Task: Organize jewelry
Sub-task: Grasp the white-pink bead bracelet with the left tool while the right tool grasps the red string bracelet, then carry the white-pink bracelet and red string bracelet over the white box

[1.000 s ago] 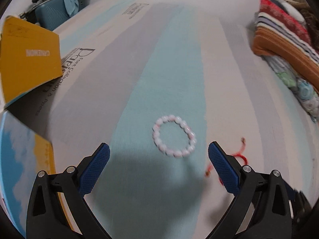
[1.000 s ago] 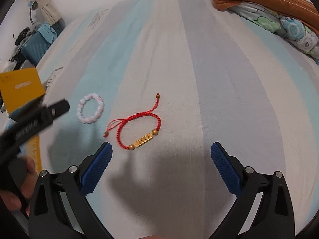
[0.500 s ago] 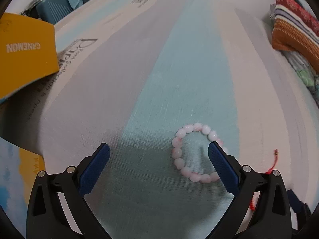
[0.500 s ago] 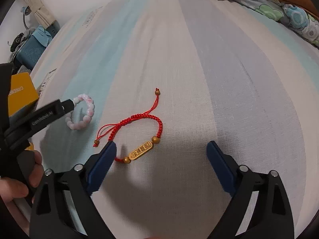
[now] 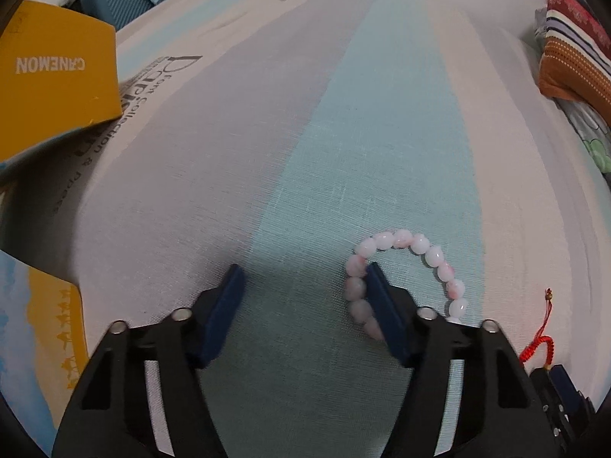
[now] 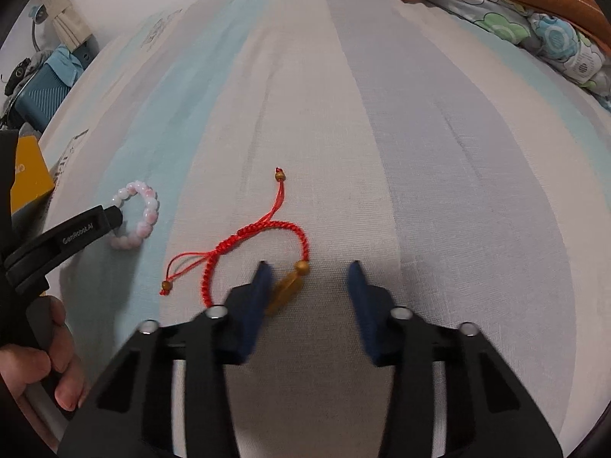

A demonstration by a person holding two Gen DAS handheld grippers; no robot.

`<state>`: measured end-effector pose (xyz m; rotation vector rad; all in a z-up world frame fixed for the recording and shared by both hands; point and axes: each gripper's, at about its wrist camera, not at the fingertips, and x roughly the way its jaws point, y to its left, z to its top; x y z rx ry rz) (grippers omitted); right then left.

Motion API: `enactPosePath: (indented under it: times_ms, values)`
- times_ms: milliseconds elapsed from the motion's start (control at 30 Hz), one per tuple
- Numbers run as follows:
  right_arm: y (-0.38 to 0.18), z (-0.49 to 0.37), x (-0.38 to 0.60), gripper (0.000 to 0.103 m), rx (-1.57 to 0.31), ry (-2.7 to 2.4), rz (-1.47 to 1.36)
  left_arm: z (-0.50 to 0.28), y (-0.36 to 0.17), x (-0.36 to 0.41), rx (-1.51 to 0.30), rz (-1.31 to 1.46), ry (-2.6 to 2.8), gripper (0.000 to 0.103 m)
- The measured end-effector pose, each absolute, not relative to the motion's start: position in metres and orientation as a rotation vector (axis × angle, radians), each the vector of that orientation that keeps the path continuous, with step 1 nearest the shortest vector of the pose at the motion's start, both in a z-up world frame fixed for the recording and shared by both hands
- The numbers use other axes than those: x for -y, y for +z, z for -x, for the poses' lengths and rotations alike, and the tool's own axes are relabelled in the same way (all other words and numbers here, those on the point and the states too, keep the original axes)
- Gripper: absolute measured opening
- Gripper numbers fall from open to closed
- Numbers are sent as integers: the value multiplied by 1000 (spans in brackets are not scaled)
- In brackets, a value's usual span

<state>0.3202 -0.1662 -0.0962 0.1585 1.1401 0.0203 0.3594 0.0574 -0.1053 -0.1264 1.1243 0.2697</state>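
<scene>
Best done by settling each tool low onto the bed [image 5: 382,114] so one pad slips inside the loop and the other outside, then pinching a single strand. Left tool [image 5: 303,273] half apart, jaws just been closing, nothing clamped yet: right pad inside the pink bead bracelet [image 5: 404,278], touching its left-hand beads. Right tool [image 6: 309,271] narrower, likewise just closing, not yet gripping: gold bar of the red cord bracelet [image 6: 256,255] just beside its left pad.
</scene>
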Motion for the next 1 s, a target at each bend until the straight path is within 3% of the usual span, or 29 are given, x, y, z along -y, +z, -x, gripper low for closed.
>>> enactPosePath:
  times_ms: [67, 133, 200, 1000]
  values:
    - [-97, -320, 165, 23, -1142, 19, -150, -359, -105, -56, -1128, 113, 286, 45]
    - [-99, -319, 163, 14, -1143, 16, -136, -357, -103, -58, -1130, 119, 310, 21]
    - [-99, -319, 164, 5, -1143, 18, -131, -356, -100, -59, -1136, 128, 298, 10]
    - [-53, -300, 175, 4, -1080, 82, -170, -320, -32, -29, -1045, 180, 108, 9]
